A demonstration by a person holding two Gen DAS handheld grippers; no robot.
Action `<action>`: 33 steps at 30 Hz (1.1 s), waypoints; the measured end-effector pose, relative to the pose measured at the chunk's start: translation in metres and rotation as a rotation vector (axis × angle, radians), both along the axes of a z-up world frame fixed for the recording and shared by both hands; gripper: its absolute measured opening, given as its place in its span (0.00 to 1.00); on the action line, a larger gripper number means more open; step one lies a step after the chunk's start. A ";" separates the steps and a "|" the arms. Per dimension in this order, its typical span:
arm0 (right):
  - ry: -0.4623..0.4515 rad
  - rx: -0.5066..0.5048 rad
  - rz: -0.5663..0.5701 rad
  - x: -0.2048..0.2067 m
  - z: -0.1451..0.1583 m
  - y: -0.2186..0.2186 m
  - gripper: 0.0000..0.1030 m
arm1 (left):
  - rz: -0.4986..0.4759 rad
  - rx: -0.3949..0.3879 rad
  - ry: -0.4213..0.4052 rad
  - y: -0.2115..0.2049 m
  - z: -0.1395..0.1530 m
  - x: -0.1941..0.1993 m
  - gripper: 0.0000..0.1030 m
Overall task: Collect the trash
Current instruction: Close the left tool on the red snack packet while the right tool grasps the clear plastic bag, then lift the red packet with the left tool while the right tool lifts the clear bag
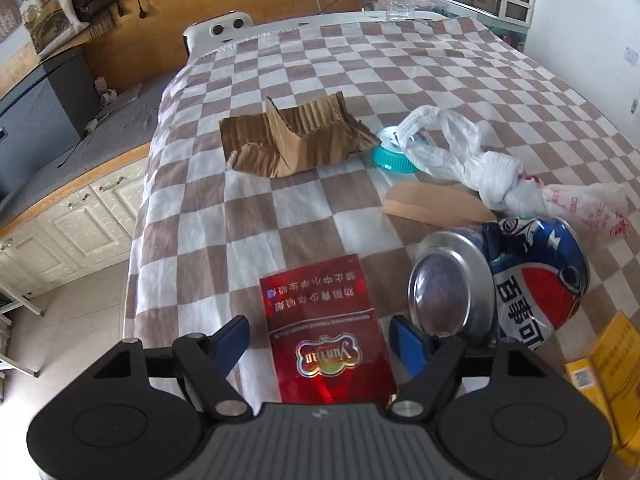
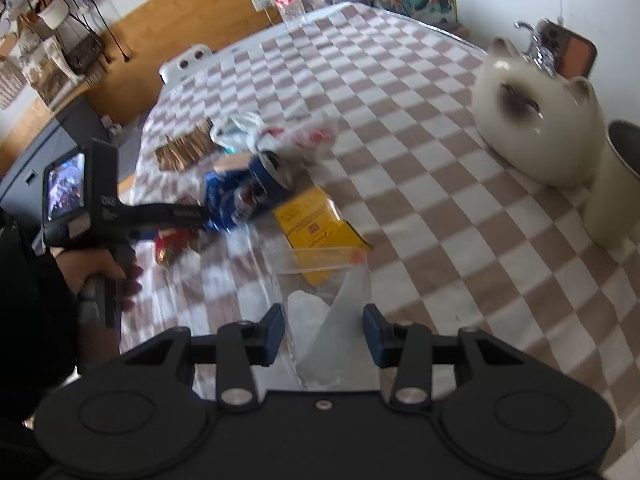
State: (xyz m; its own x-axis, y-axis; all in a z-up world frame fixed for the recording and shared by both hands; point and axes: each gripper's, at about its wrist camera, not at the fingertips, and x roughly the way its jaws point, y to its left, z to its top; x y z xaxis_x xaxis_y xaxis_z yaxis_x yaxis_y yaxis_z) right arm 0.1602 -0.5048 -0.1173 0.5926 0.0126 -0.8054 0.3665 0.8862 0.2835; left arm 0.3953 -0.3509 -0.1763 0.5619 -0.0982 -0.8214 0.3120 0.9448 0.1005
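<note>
Trash lay scattered on the checkered desk (image 1: 304, 216). The left gripper (image 1: 320, 344) had its jaws partly open astride a glossy red cigarette pack (image 1: 326, 332), pads not touching. Only the right wrist view showed the right gripper (image 2: 324, 336), jaws apart around a clear plastic bag (image 2: 324, 300). Beyond lay a dented blue can (image 1: 516, 280), then torn corrugated cardboard (image 1: 296, 140).

Checkered tablecloth (image 1: 320, 208) before a wood-panelled wall (image 1: 180, 12) (white cabinets (image 1: 72, 216) left), tiled floor (image 1: 72, 320).
</note>
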 end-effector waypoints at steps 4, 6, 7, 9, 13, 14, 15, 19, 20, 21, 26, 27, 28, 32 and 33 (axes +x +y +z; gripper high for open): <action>0.031 -0.028 0.031 -0.004 0.000 0.005 0.43 | -0.038 -0.020 0.021 0.005 0.005 -0.005 0.56; 0.042 -0.037 0.046 -0.005 0.001 0.006 0.43 | -0.064 -0.052 0.035 0.010 0.009 -0.012 0.55; 0.042 -0.038 0.050 -0.007 0.001 0.005 0.43 | -0.078 -0.068 0.048 0.012 0.012 -0.018 0.55; 0.036 -0.027 0.038 -0.010 0.002 0.001 0.43 | -0.119 -0.116 0.082 0.019 0.018 -0.032 0.55; 0.014 0.026 -0.008 -0.017 0.000 -0.010 0.42 | -0.222 -0.194 0.149 0.024 0.028 -0.069 0.55; 0.011 0.032 -0.012 -0.019 0.000 -0.011 0.42 | -0.244 -0.210 0.163 0.024 0.030 -0.077 0.55; 0.010 0.032 -0.013 -0.021 0.001 -0.012 0.42 | -0.265 -0.225 0.174 0.023 0.032 -0.085 0.55; 0.008 0.030 -0.016 -0.029 0.002 -0.011 0.42 | -0.339 -0.277 0.210 0.013 0.038 -0.110 0.55; 0.007 0.030 -0.017 -0.031 0.002 -0.012 0.42 | -0.361 -0.286 0.220 0.009 0.038 -0.116 0.55; 0.005 0.031 -0.021 -0.033 0.002 -0.011 0.42 | -0.385 -0.293 0.230 0.004 0.038 -0.121 0.55; 0.001 0.051 -0.039 -0.049 0.001 -0.012 0.42 | -0.491 -0.310 0.289 -0.021 0.034 -0.147 0.55; -0.001 0.057 -0.043 -0.053 0.001 -0.013 0.42 | -0.509 -0.315 0.299 -0.026 0.033 -0.152 0.55; -0.004 0.063 -0.046 -0.056 0.001 -0.013 0.42 | -0.524 -0.319 0.306 -0.031 0.033 -0.159 0.55; -0.022 0.088 -0.047 -0.072 0.001 -0.014 0.43 | -0.575 -0.325 0.324 -0.041 0.030 -0.173 0.55; -0.024 0.097 -0.046 -0.076 0.001 -0.014 0.45 | -0.584 -0.325 0.328 -0.043 0.030 -0.177 0.55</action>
